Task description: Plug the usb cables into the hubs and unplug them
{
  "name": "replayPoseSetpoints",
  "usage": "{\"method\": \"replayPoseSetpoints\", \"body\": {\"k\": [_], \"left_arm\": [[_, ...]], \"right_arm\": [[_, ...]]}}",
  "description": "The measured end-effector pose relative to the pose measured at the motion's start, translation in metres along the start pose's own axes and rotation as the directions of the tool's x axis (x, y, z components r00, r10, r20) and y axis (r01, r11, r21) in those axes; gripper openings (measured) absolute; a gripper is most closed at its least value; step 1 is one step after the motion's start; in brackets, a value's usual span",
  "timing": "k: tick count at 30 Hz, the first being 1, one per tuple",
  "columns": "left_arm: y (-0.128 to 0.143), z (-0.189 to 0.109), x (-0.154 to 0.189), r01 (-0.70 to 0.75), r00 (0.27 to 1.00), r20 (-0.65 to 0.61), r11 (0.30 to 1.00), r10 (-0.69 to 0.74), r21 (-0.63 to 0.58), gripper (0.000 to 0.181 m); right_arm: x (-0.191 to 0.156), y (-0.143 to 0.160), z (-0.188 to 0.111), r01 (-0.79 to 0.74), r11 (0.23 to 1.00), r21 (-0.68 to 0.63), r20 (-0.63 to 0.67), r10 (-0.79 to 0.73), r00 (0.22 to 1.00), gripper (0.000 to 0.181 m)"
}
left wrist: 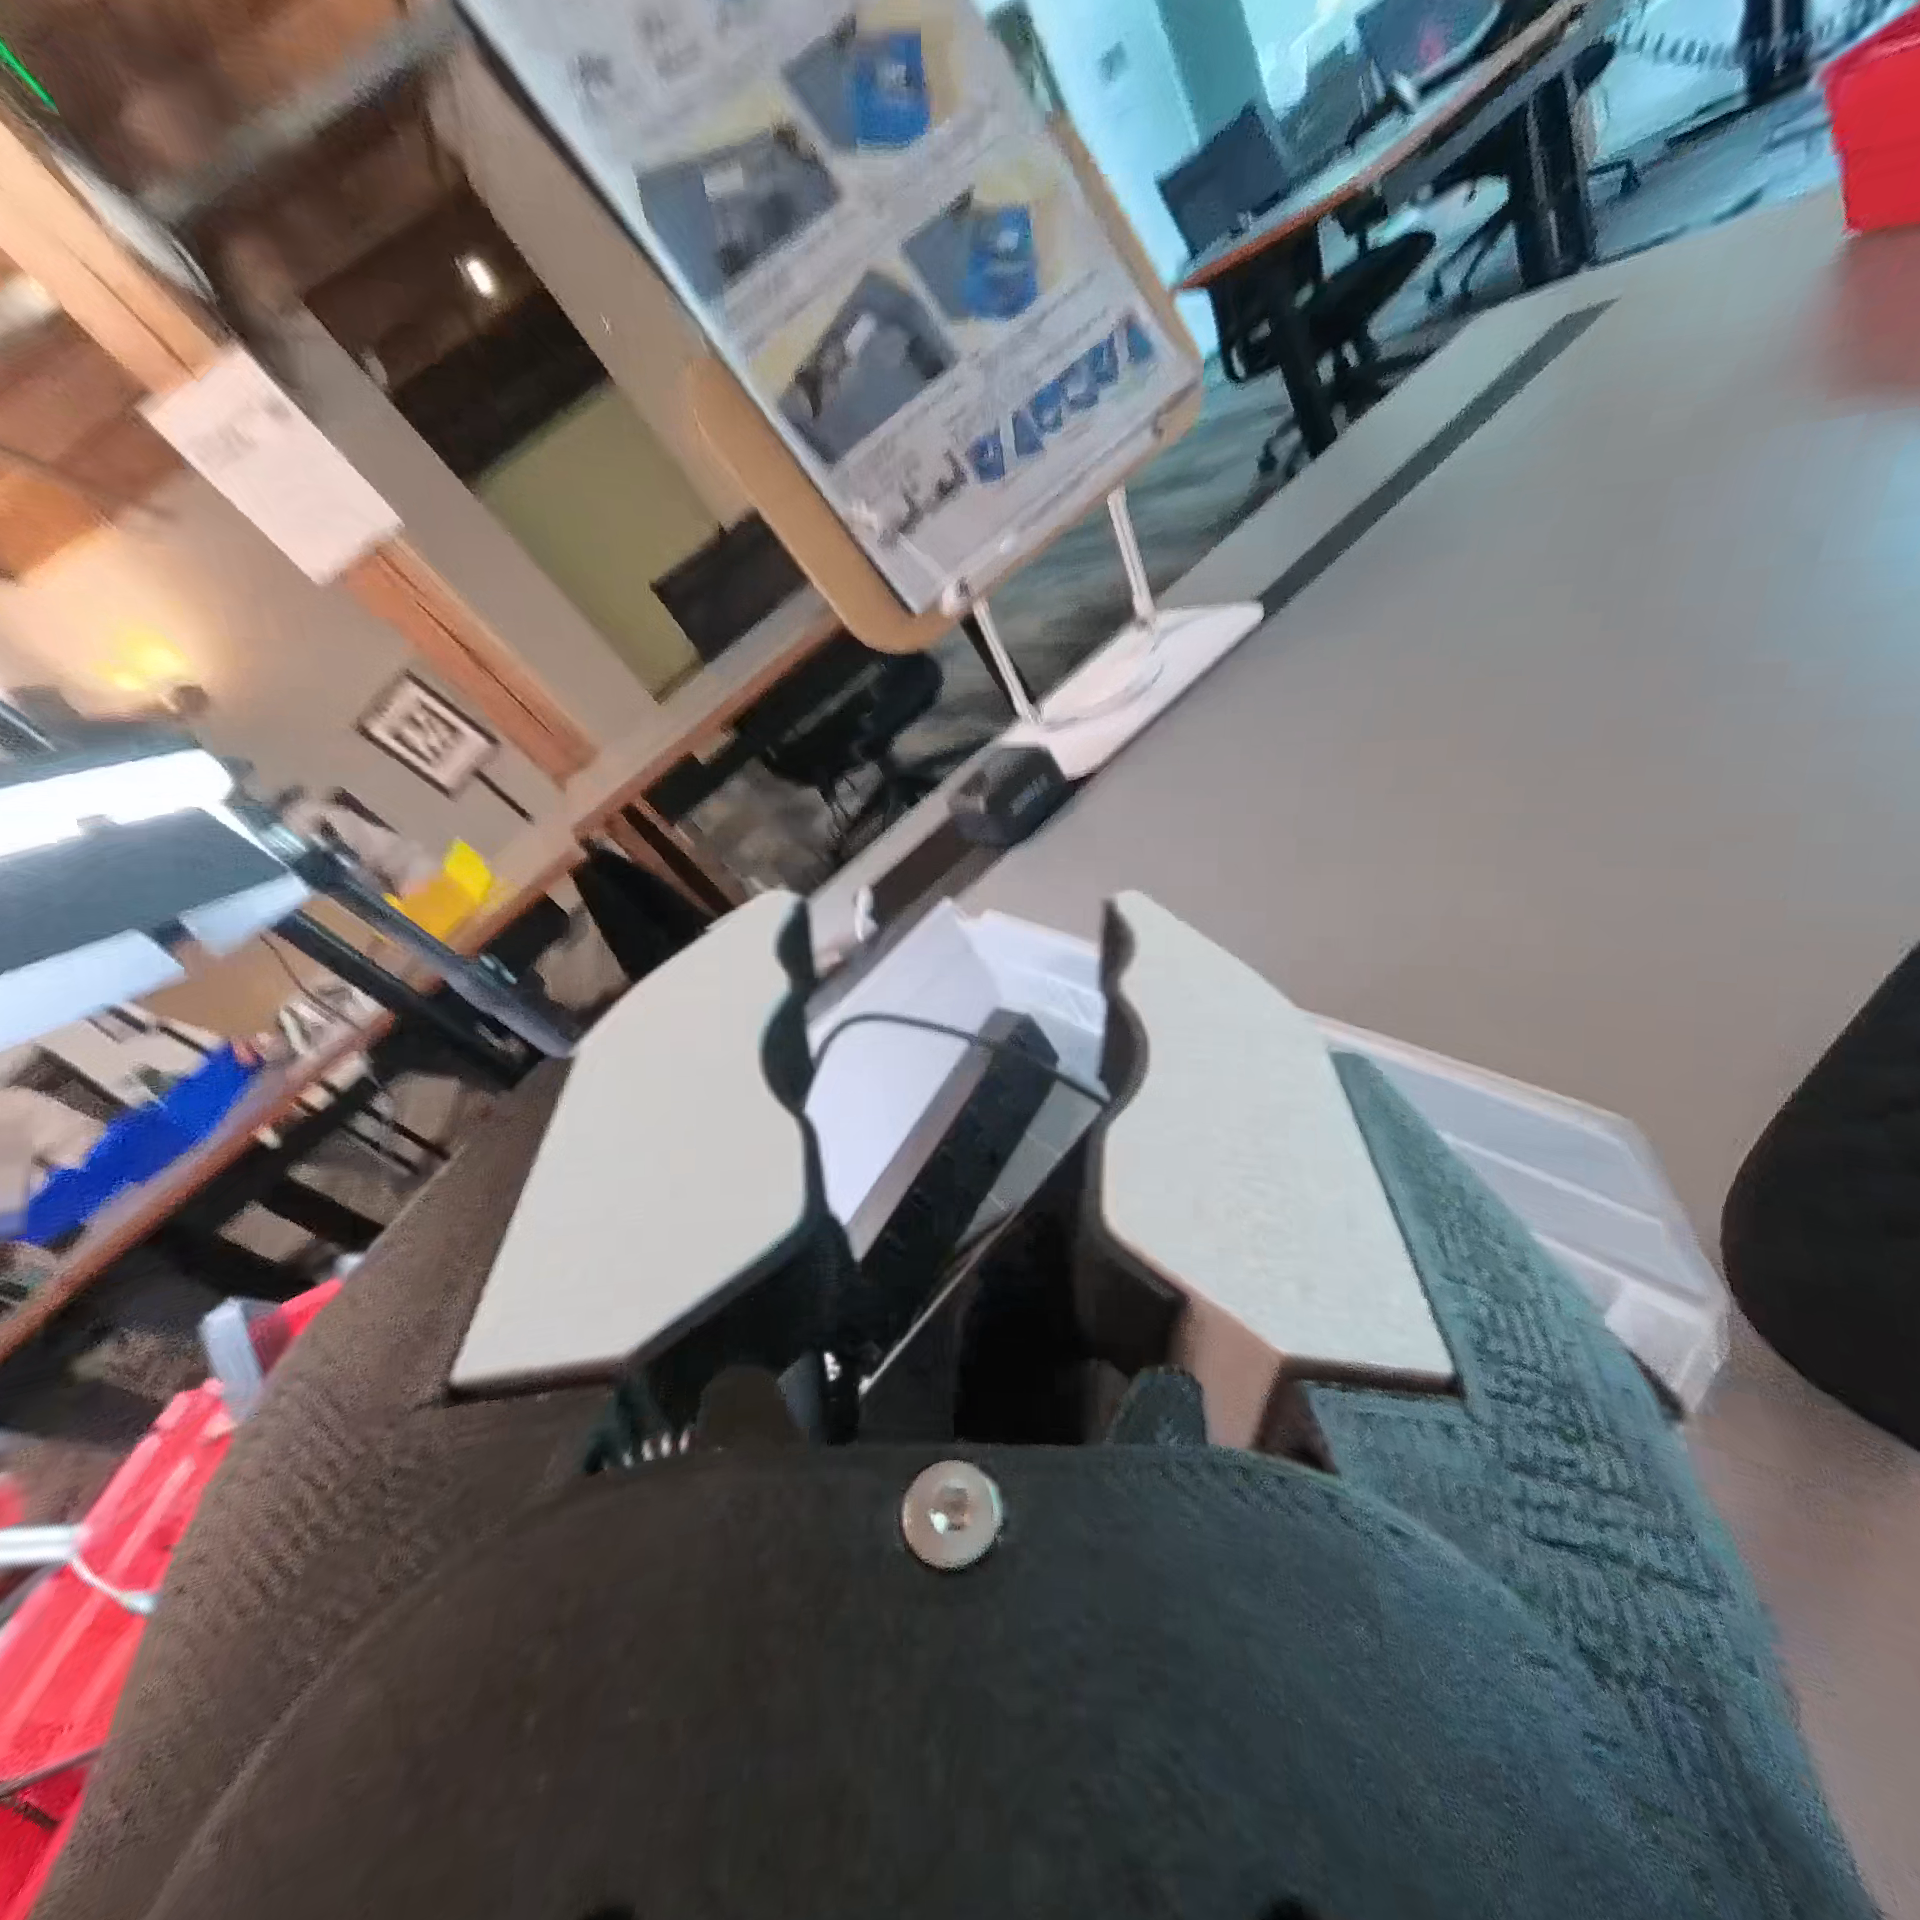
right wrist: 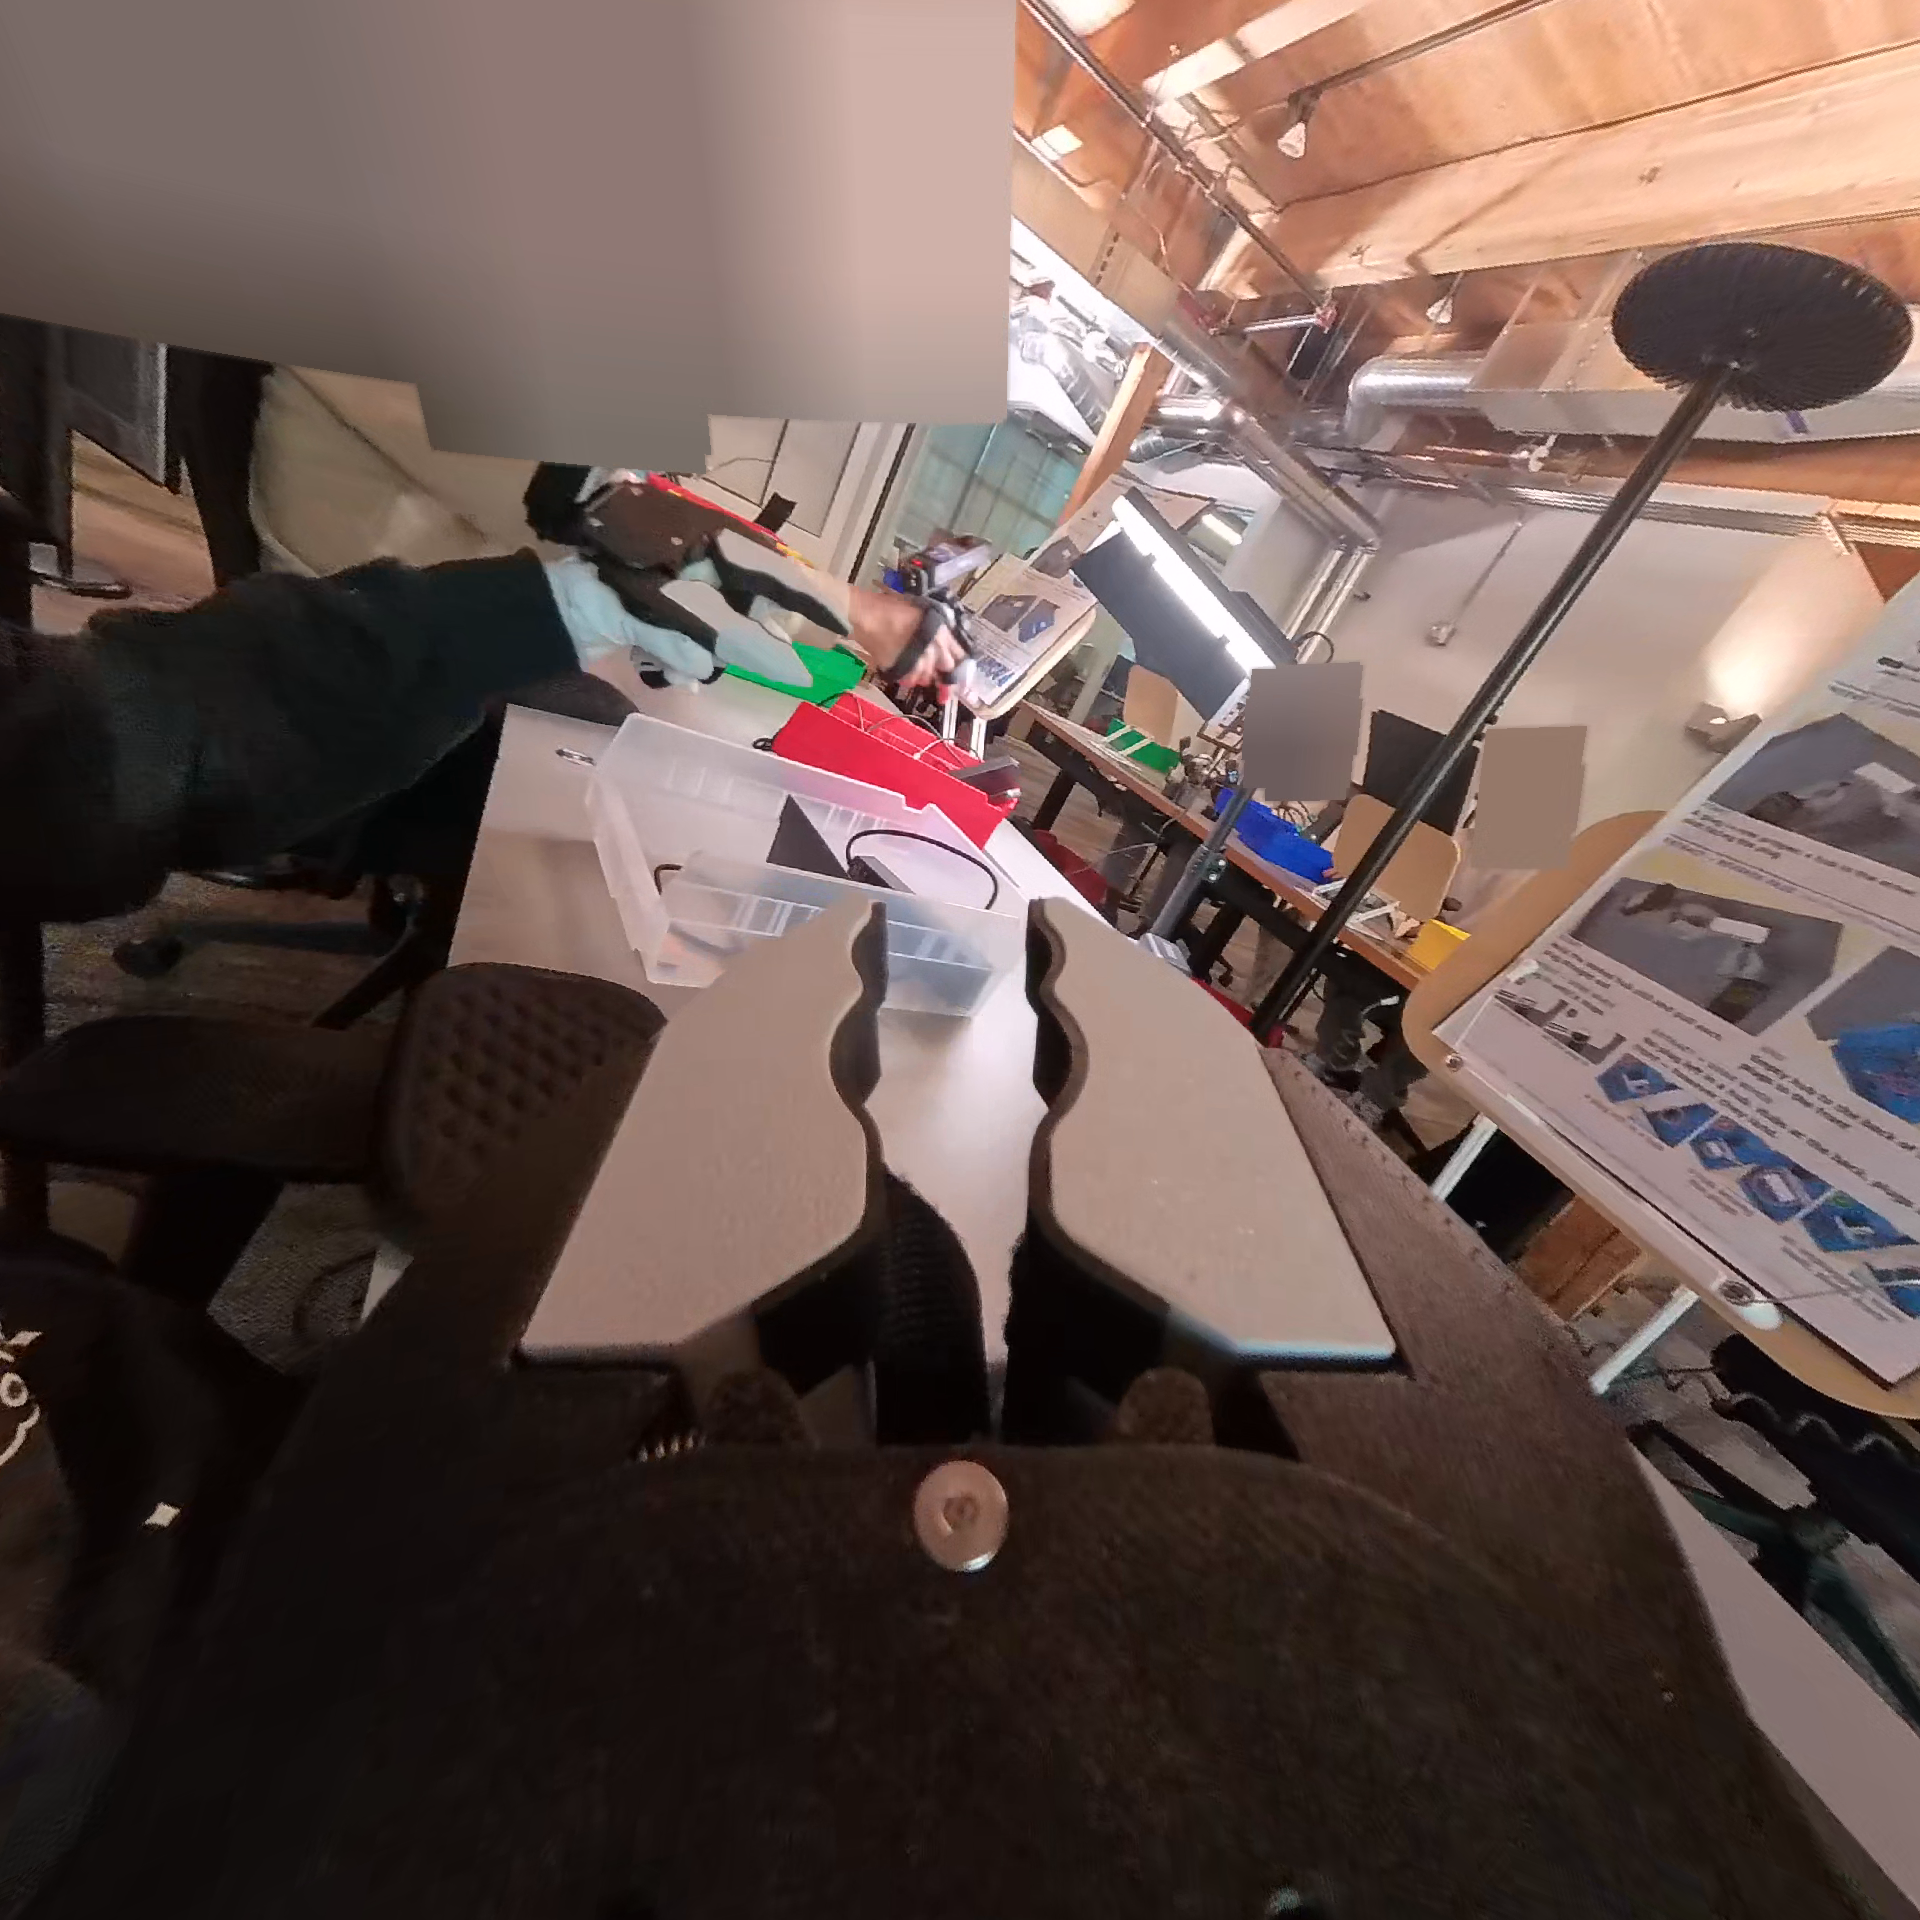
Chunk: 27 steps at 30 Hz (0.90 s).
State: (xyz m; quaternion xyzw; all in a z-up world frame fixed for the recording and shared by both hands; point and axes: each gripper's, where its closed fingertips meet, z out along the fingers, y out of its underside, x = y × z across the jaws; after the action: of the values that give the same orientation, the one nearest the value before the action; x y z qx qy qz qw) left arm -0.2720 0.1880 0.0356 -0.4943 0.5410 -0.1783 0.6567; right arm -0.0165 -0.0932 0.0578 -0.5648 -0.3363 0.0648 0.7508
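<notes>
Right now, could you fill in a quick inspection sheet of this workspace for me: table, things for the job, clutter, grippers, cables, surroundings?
Surface: grey table, mostly bare.
Job's things: black hub lying in a clear plastic tray.
Clutter: red bin and green bin beyond the tray.
Grippers: left gripper open over the tray; right gripper open, holding nothing.
Cables: thin black cable looping from the hub.
Surroundings: instruction board on a stand, other desks, wooden ceiling.
</notes>
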Motion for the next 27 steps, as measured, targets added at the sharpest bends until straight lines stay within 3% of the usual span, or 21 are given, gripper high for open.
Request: {"method": "replayPoseSetpoints", "body": {"k": [3,5,7,10,18,22,27], "left_arm": [[0.032,0.029,-0.009,0.089,0.988,-0.111,0.979,-0.11,-0.185,0.076],[0.066,0.048,-0.02,0.062,0.985,-0.124,0.922,-0.118,-0.382,0.08],[0.092,0.066,-0.027,0.057,0.974,-0.164,0.868,-0.156,-0.493,0.076],[0.121,0.091,-0.04,0.005,0.964,-0.215,0.821,-0.155,-0.571,0.081],[0.201,0.116,-0.03,-0.197,0.9,-0.372,0.549,-0.228,-0.812,0.078],[0.226,0.118,-0.017,-0.298,0.868,-0.434,0.446,-0.242,-0.844,0.069],[0.239,0.117,-0.013,-0.362,0.849,-0.468,0.375,-0.245,-0.854,0.05]], "right_arm": [[0.005,-0.001,-0.004,0.005,1.0,0.001,-0.016,-0.005,1.0,0.026],[0.008,-0.002,-0.006,0.01,1.0,0.001,-0.028,-0.01,1.0,0.026],[0.011,-0.003,-0.009,0.015,1.0,0.004,-0.044,-0.015,0.999,0.025],[0.015,-0.005,-0.013,0.014,1.0,0.011,-0.058,-0.014,0.998,0.025],[0.023,-0.007,-0.027,0.069,0.998,-0.005,-0.063,-0.069,0.996,0.024],[0.049,-0.021,-0.065,0.126,0.991,-0.037,-0.167,-0.131,0.977,0.024],[0.088,-0.052,-0.148,0.197,0.976,-0.096,-0.41,-0.219,0.886,0.024]]}}
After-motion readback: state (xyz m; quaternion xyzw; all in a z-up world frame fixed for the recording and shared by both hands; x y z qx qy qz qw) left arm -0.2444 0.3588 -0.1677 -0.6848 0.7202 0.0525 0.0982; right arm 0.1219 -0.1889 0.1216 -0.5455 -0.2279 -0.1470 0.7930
